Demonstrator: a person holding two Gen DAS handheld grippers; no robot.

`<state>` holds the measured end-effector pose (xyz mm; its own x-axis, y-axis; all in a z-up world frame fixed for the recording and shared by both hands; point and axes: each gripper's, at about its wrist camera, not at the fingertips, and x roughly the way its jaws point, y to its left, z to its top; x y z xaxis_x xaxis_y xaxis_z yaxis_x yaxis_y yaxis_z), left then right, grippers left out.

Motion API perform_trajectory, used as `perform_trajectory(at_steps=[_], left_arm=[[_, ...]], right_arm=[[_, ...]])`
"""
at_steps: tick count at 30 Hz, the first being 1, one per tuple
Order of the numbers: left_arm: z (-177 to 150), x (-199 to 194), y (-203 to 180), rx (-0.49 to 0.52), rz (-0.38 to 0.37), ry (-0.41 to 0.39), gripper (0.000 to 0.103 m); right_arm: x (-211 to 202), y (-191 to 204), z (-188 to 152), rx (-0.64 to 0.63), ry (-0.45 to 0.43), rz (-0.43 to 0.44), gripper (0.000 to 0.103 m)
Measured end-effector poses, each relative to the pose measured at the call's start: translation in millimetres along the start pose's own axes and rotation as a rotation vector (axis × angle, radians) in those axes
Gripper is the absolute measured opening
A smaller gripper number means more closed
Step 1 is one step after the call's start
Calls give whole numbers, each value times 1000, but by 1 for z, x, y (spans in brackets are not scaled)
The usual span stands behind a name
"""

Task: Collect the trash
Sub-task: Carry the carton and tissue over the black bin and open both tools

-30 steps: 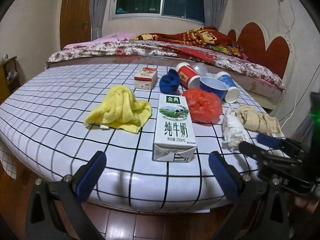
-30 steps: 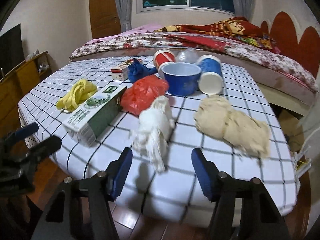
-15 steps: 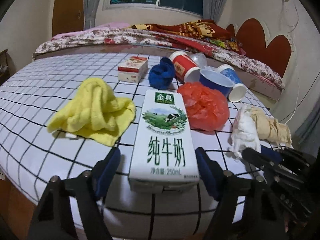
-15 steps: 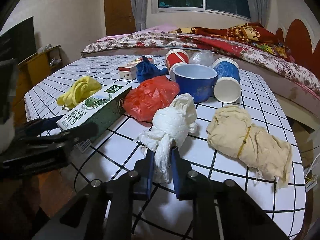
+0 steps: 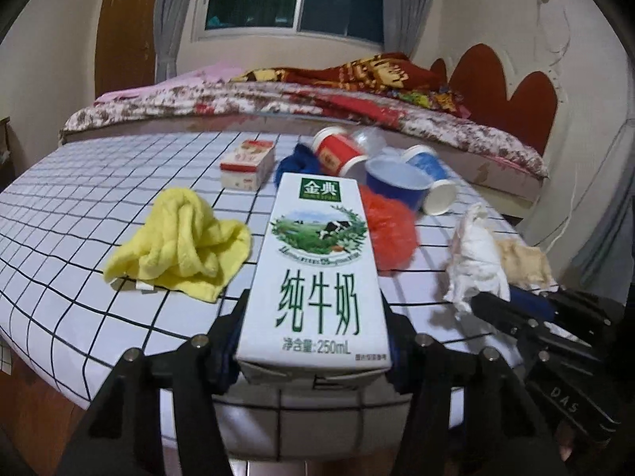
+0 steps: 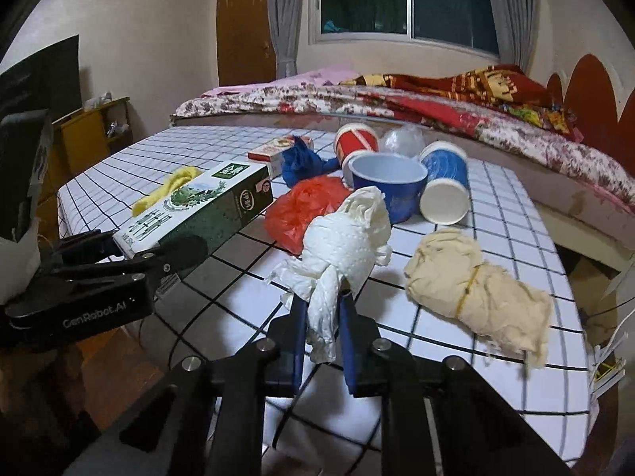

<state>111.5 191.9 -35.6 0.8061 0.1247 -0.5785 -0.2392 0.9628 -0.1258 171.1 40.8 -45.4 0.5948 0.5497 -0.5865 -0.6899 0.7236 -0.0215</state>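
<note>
A white and green milk carton (image 5: pixel 317 261) lies lengthwise between the fingers of my left gripper (image 5: pixel 313 313). Its jaws are closing and the pads press on both long sides. The right wrist view shows this carton (image 6: pixel 198 206) tilted, its near end raised off the checked table (image 6: pixel 496 206). My right gripper (image 6: pixel 322 305) is shut on the tail of a crumpled white paper towel (image 6: pixel 345 234), which stands up from the fingers. In the left wrist view the paper towel (image 5: pixel 476 258) and the right gripper (image 5: pixel 516 305) sit at the right.
On the table lie a yellow cloth (image 5: pixel 178 238), a red plastic bag (image 6: pixel 305 206), a blue bowl (image 6: pixel 389 186), a red cup (image 6: pixel 355 141), a blue cup (image 6: pixel 444 182), a small box (image 5: pixel 248 162), a blue rag (image 6: pixel 301 162) and a beige bundle (image 6: pixel 468 285). A bed (image 6: pixel 436 103) stands behind.
The left gripper came forward around the milk carton and closed onto its sides. The right gripper shut on the paper towel and raised it a little.
</note>
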Motion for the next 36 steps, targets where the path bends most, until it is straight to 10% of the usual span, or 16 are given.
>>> perform_trajectory(at_steps=[17,36], left_arm=[[-20,-43,-97,134,-220,-36,57],[-91,-45,-238,376,-511,117,57]], right_arm=[[-122,-80,-47,116,-39,-229,16],[-186,-173,-159,318,141,-386,16]])
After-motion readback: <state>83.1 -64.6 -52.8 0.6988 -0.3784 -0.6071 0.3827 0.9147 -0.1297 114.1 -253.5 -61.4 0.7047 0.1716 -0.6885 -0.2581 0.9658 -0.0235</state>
